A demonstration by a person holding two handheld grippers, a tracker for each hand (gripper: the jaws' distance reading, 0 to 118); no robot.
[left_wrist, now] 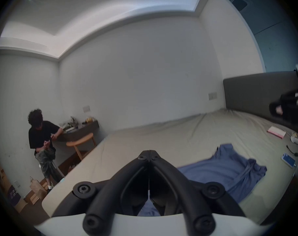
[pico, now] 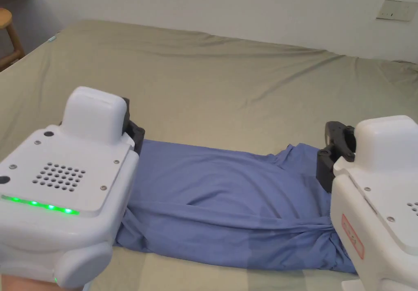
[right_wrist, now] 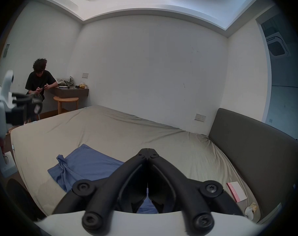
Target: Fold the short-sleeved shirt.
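- Left tongs (left_wrist: 149, 152): jaws pressed together at the tips, no cloth visible between them, held just above the left end of the shirt.
- Right tongs (right_wrist: 147, 150): jaws likewise closed on nothing, poised above the right end.
- Blue short-sleeved shirt (pico: 228, 206): lying on the bed below and between the two tongs, already narrowed into a long band, bunched and twisted near the right tongs.
- Likely next step: folding the band across its length.
- For a clean fold: open wide, pinch both layers at matching corners, lift evenly, smooth out the bunched right end first.
- Bed sheet (pico: 212, 79): beyond the tongs, wrinkled, plenty of room ahead.
- Farther off: book (right_wrist: 236, 191) right of the right tongs; person (right_wrist: 38, 81) by the wall.
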